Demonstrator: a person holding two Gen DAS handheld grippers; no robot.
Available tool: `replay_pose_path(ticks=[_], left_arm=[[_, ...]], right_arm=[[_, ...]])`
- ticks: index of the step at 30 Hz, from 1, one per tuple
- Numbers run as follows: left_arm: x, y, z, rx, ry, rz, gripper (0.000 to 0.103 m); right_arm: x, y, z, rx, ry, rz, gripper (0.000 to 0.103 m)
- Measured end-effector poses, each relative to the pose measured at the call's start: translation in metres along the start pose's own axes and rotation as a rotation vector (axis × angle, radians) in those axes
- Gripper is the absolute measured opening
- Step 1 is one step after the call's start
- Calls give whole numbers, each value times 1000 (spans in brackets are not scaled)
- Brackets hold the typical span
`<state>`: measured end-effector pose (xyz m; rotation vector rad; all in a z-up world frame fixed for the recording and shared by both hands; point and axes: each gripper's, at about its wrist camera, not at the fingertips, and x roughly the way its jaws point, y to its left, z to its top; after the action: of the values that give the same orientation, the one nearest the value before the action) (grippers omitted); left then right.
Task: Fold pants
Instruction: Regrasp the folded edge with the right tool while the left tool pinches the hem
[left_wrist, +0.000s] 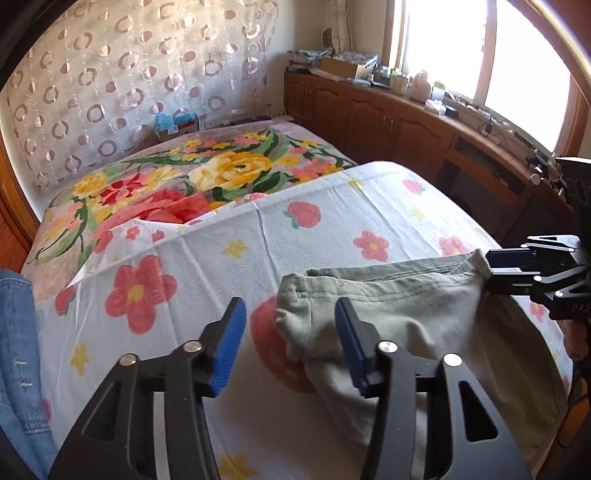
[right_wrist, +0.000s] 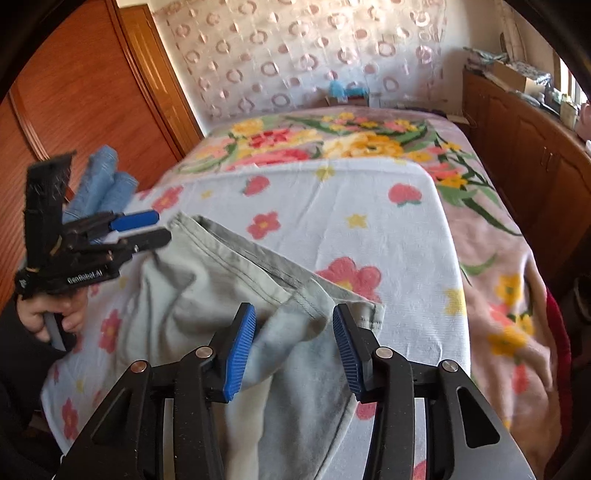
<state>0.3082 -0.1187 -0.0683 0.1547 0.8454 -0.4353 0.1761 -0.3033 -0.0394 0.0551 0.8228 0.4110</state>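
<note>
At far left, a pile of blue jeans (right_wrist: 107, 177) lies at the edge of the bed, apart from the work. Next, the left gripper (left_wrist: 291, 332) hovers over the left corner of the pale green pants (left_wrist: 406, 314), its jaws apart with cloth beneath them but not pinched. The pants lie bunched across the near part of the flowered sheet (left_wrist: 295, 229), hem seams facing away, presumably laid there for a flat folding surface. Further right, the right gripper (right_wrist: 293, 339) straddles the other corner, jaws likewise apart, the blue pads (right_wrist: 240, 350) clear of the fabric; no grip is evident. Placing one gripper at each corner suggests preparation for a symmetrical lift or fold. Wooden cabinets (left_wrist: 388, 118) line the right side.
</note>
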Motion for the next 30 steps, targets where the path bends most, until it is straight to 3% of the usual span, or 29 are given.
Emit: replay_pose_path(ticks=[4, 6, 9, 16, 23, 25, 26, 28, 30], left_arm=[[12, 2, 0, 2, 28, -5, 28], [12, 1, -1, 1, 25, -14, 14], [7, -1, 0, 0, 0, -17, 7], [-4, 6, 3, -45, -58, -8, 7], [-5, 11, 6, -54, -59, 4, 7], [-5, 10, 5, -44, -46, 14, 12], [-7, 9, 4, -37, -40, 17, 20], [-12, 6, 1, -25, -45, 26, 37], [-21, 2, -4, -9, -66, 17, 54]], right_arm=[[6, -14, 2, 24, 29, -19, 44], [4, -17, 3, 14, 17, -13, 6], [-7, -17, 2, -1, -36, -22, 4], [-21, -9, -9, -53, -177, -99, 3], [7, -21, -18, 3, -69, -115, 3], [6, -20, -21, 3, -63, -107, 3], [6, -19, -18, 0, -57, -108, 3], [1, -17, -18, -1, -53, -120, 12], [-9, -12, -14, -9, -58, -130, 29]])
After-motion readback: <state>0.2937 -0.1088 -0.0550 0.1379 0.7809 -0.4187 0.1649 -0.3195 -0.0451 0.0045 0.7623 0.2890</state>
